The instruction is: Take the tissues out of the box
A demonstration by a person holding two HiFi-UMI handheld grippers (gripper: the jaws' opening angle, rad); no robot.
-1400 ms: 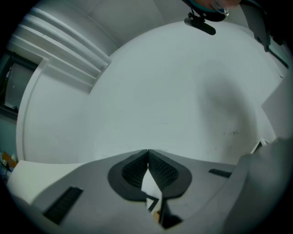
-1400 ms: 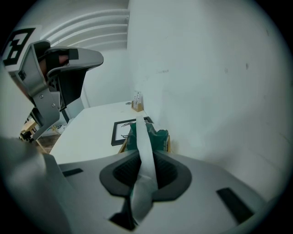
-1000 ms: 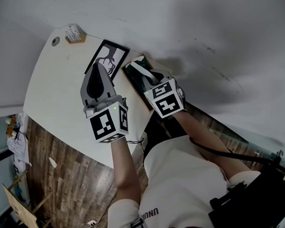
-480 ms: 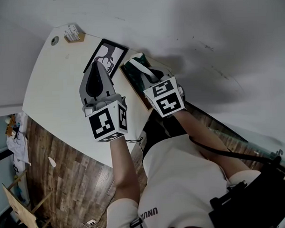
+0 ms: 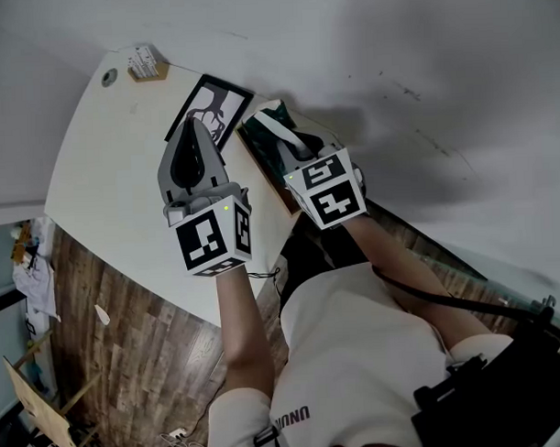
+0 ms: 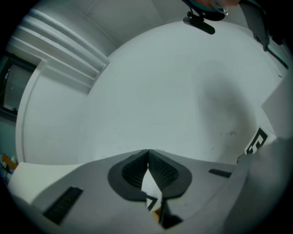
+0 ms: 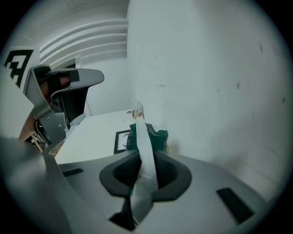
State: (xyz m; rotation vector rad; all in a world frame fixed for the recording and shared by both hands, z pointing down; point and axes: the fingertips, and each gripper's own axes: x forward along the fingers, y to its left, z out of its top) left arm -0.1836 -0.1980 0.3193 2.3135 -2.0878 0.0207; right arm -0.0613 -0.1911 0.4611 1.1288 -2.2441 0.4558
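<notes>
Right claw (image 7: 145, 161) is clamped on a white tissue (image 7: 143, 135), its two dark ribbed pads pressing the sheet from either side. From the pads the tissue runs as a narrow strip to the top of a dark green box (image 7: 159, 138), and a loose end hangs back past the pads toward the camera. In the head view the box (image 5: 262, 143) sits at the far right edge of a white table (image 5: 113, 178), close against a white wall (image 5: 421, 66), and the tissue (image 5: 278, 128) rises out of it toward the claw. A brown edge shows along the side of the box nearest the person; what it belongs to cannot be told

Left claw (image 6: 147, 151) has its jaws together, tips touching, with nothing between them. In the head view it (image 5: 193, 126) is held over the table to the left of the box, its tip lying across the near corner of a black-framed picture (image 5: 213, 106) that lies flat on the table. Whether it touches the picture cannot be told

At the far end of the table stands a small wooden holder (image 5: 147, 66) with white cards in it, and a small round disc (image 5: 109, 80) lies just beside it. Both forearms are bare, and the person wears a white shirt (image 5: 358, 371). Below the table edge is a wooden floor (image 5: 128, 333)
</notes>
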